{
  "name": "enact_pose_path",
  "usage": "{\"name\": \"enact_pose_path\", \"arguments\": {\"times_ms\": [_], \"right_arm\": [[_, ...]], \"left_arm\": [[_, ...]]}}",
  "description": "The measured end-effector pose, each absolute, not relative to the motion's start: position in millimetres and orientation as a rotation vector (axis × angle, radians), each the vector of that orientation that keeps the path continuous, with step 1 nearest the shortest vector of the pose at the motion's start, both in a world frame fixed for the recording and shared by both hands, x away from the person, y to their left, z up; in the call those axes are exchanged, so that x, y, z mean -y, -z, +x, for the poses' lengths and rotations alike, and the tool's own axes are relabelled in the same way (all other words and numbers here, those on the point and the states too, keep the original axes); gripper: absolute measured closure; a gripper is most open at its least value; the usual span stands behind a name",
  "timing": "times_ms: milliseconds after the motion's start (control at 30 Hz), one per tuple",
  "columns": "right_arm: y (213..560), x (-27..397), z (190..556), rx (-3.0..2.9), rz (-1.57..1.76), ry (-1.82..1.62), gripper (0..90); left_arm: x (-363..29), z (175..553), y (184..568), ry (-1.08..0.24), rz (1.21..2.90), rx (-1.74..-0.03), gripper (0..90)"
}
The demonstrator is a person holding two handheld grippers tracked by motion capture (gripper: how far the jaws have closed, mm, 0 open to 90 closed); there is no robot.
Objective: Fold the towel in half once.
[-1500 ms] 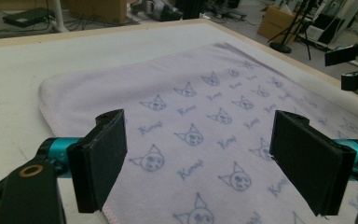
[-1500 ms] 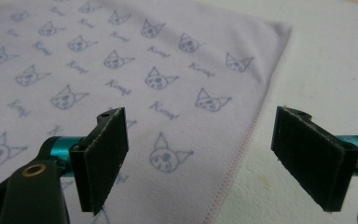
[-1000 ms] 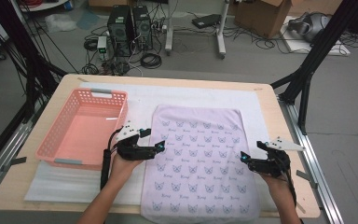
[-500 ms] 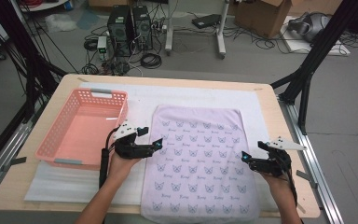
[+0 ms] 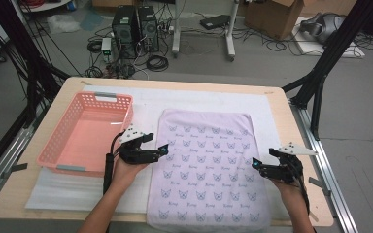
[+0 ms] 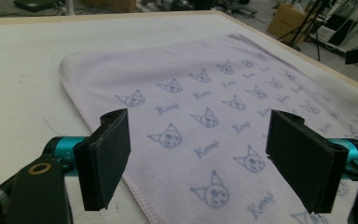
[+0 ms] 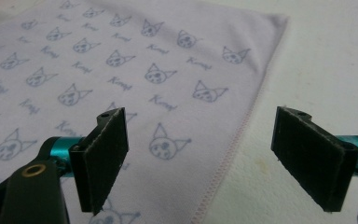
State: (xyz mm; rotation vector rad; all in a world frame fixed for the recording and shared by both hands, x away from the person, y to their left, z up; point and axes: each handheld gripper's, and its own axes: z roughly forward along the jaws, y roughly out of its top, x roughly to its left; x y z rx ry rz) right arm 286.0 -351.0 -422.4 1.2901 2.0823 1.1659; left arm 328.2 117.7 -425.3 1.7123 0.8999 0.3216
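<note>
Grey floor [image 5: 359,121], cables [image 5: 158,62], computer towers [image 5: 135,26], cardboard box [image 5: 268,13], black frame legs [image 5: 320,73].

pink basket [image 5: 85,133], white mat [image 5: 204,99], wooden table [image 5: 9,194]

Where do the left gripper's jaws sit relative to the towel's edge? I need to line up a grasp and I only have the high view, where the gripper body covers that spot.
Observer: In the left gripper view the left gripper straddles the hem of the towel; one jaw is over the white mat, the other over the cloth.
Operator: Are the pads touching the fabric?
Observer: No, the jaws stand wide apart with nothing pinched between them.
Operator: And the right side?
Observer: The right gripper likewise straddles the towel's stitched edge, jaws open, above the cloth.
</note>
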Motion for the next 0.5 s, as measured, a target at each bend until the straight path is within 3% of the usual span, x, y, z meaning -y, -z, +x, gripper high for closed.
{"name": "enact_pose_path", "arguments": {"times_ms": [500], "right_arm": [[424,351,308,-2.103,1.325,-1.183,17.7]], "left_arm": [[-100,355,415,-0.341,1.749,-0.942,23.3]]}}
